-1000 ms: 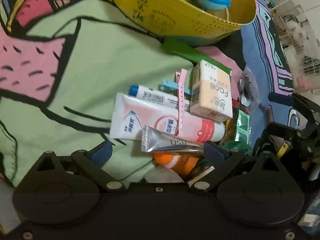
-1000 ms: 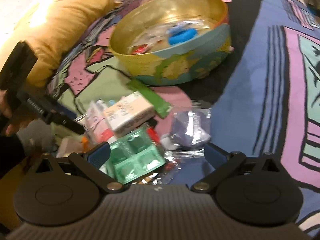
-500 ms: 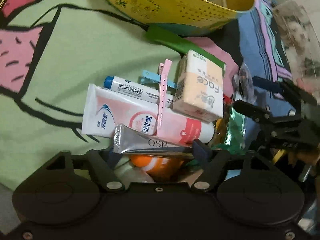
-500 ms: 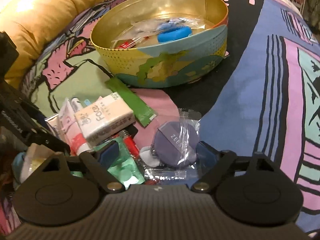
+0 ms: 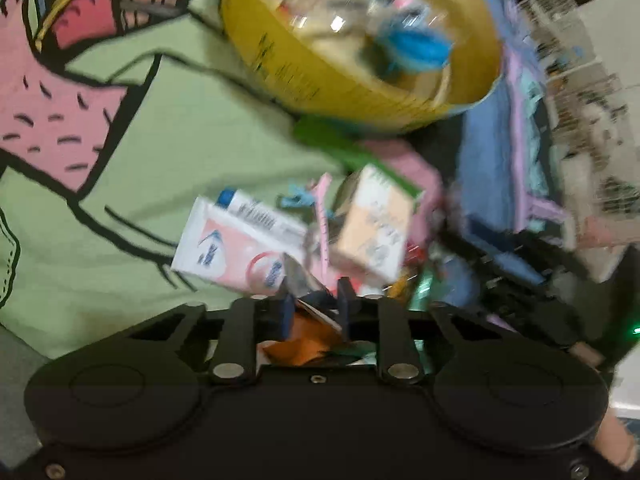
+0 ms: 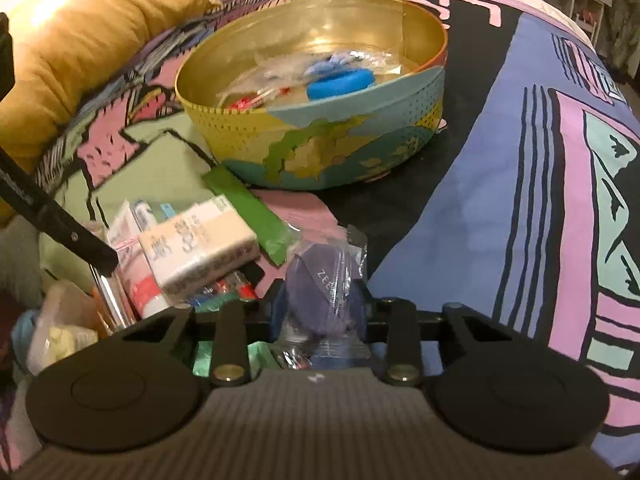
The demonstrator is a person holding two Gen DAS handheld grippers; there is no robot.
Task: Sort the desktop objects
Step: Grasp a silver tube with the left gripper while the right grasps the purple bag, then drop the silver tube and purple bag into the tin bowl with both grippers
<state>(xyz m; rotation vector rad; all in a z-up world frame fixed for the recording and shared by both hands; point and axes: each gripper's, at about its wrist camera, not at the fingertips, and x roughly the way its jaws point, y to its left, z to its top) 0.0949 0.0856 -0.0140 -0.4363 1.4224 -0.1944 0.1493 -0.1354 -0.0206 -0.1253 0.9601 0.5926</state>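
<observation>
A round tin shows a gold interior and a yellow-dotted, teal and green wall; a blue ring lies inside; the bedspread carries black-outlined pink, green and periwinkle cartoon panels; a purple puff sits in clear wrap; a green sachet; a mustard cushion.

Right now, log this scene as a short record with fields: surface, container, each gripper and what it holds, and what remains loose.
surface: patterned cartoon-print cloth
container: round yellow-and-blue tin, open, holding a blue ring and clear wrappers
left gripper: jaws just closed on a silver crimped tube
right gripper: jaws just closed on a purple puff in a clear wrapper
loose pile: cream tissue pack, pink-and-white tube, green sachet, beside the tin
</observation>
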